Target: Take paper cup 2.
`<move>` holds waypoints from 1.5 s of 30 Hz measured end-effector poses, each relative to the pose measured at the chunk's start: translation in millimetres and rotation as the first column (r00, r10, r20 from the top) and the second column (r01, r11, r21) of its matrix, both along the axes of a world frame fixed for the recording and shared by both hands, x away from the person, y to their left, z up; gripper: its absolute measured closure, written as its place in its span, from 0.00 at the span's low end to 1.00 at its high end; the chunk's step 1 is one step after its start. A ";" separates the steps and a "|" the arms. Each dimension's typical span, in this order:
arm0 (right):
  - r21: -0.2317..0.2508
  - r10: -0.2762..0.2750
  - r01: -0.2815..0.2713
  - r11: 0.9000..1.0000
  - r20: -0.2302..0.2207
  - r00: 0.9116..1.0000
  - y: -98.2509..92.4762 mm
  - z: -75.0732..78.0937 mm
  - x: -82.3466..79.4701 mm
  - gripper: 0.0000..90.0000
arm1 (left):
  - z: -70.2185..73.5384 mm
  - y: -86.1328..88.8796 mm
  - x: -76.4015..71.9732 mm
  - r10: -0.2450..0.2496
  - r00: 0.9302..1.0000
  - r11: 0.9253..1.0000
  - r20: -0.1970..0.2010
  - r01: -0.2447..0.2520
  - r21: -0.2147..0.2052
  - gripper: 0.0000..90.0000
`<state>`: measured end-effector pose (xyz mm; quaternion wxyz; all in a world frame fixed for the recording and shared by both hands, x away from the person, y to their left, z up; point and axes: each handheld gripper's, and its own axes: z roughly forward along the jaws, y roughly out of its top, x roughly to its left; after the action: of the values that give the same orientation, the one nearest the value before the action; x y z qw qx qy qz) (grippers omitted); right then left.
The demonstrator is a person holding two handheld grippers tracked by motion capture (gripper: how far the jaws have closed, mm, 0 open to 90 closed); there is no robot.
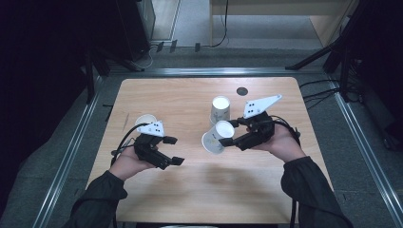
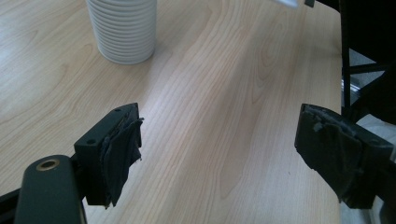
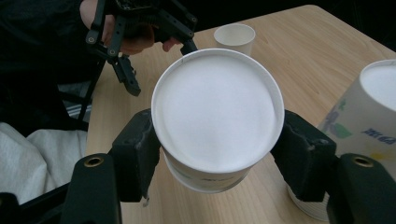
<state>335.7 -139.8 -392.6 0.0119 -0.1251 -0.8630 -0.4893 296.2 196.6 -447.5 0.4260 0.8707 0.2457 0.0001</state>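
Two grippers worked over the wooden desk (image 1: 190, 190). The right gripper (image 3: 217, 144) pinched a white paper cup (image 3: 217, 112) between both jaws, base toward its camera, held above the desk. The left gripper (image 2: 217, 154) stood spread wide with nothing between its jaws, over bare wood. Just beside the held cup, an upside-down paper cup (image 1: 220, 109) with a green and blue print stood on the desk; its lettering was too small to read. Another upright cup (image 1: 144, 121) sat behind the left gripper.
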 end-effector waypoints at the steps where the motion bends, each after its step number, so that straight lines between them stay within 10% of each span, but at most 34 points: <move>1: 0.016 0.001 -0.001 1.000 -0.003 1.000 0.2 -3.6 -1.1 0.40 | -0.3 -1.1 0.6 -0.008 1.000 1.000 0.000 0.008 -0.002 0.17; 13: 0.054 0.023 -0.020 0.998 -0.047 0.999 15.5 -39.2 -14.7 0.40 | 3.5 -13.7 14.0 -0.088 0.996 0.995 -0.031 0.087 -0.053 0.17; 45: 0.106 0.046 -0.033 0.994 -0.121 0.992 24.6 -61.7 -25.6 0.40 | -11.0 -48.8 11.2 -0.226 0.974 0.971 -0.017 0.224 -0.079 0.17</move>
<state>310.2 -115.2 -454.3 0.0814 -0.1373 -0.8364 -0.5244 307.4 147.8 -458.5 0.4532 0.8758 0.1508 -0.0690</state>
